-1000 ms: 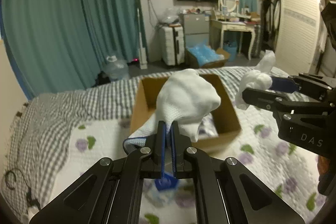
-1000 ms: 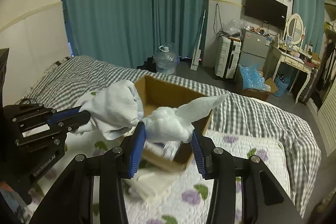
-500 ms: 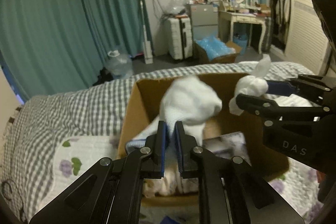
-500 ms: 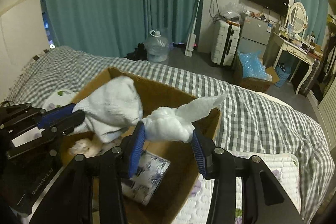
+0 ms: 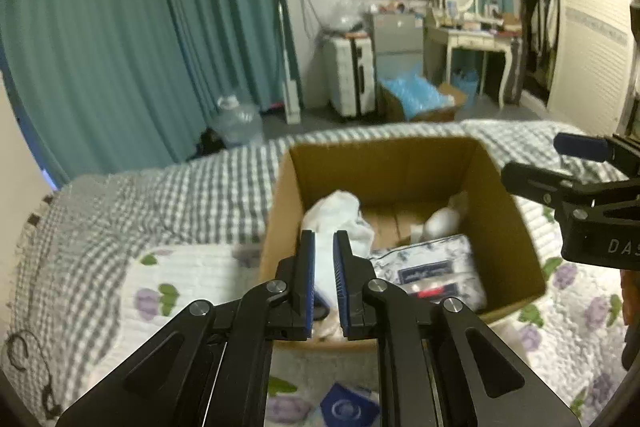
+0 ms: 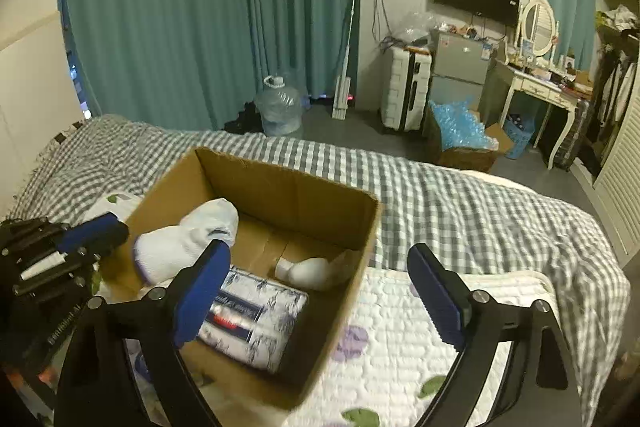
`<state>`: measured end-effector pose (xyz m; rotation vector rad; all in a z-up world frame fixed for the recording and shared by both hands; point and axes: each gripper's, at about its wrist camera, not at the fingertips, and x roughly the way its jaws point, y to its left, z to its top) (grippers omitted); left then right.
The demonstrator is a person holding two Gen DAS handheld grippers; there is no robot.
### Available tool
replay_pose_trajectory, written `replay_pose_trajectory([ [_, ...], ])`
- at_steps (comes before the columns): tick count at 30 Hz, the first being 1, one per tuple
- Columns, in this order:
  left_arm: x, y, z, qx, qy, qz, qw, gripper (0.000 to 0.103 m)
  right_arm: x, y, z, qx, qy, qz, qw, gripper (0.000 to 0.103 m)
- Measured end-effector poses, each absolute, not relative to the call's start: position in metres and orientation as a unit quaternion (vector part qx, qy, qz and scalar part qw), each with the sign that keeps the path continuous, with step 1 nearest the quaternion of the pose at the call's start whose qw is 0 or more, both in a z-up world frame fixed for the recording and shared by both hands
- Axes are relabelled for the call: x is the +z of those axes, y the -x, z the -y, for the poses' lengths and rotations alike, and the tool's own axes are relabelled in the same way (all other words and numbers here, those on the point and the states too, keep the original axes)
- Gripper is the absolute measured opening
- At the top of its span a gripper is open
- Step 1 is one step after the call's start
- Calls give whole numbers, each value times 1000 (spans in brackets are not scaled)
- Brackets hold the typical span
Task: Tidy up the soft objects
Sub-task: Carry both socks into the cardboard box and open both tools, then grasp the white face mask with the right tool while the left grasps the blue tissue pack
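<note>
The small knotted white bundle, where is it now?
Inside the cardboard box, small knotted white bundle lies against the right wall, beside the patterned packet.

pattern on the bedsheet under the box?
Grey-and-white check bedsheet; clearest in the right wrist view.

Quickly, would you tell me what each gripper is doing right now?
Left gripper: open slightly, holding nothing.
Right gripper: wide open, empty.

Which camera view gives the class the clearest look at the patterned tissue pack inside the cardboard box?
The right wrist view: the tissue pack lies mostly unobstructed in the cardboard box. The left wrist view shows it partly hidden behind the left gripper.
</note>
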<state>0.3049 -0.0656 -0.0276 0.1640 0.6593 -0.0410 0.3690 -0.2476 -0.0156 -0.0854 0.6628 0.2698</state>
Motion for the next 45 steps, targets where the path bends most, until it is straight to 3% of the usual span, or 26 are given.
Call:
replay_pose_trajectory([
  [2,-13,-287,67,-19,-80,-308,948,16,-5,-352,253,129,43,-317,939,92],
  [4,-3,-272,67,-18,-75,-296,952,40,5,-336,255,127,44,-311,941,92],
  [5,3,-262,66,-14,-70,-285,956,69,11,-325,256,126,42,-307,942,92],
  [6,9,-251,62,-7,-65,-267,962,82,16,-317,257,126,41,-305,943,92],
  [7,14,-240,60,-2,-62,-250,966,84,20,-308,258,127,40,-302,944,92],
  [13,33,-205,51,-6,-58,-232,971,86,39,-254,259,136,40,-281,949,96],
  [17,38,-188,47,-3,-56,-227,972,100,46,-224,258,133,43,-264,954,103],
  [22,31,-175,38,-1,-42,-230,972,102,40,-202,256,126,59,-263,955,103],
  [31,-29,-188,22,-4,5,-308,951,102,-17,-208,248,125,56,-307,942,103],
  [40,-95,-215,21,17,-15,-376,927,100,-75,-245,225,157,69,-360,917,103],
  [45,-121,-222,25,15,-42,-399,916,100,-100,-251,210,193,90,-368,905,96],
])
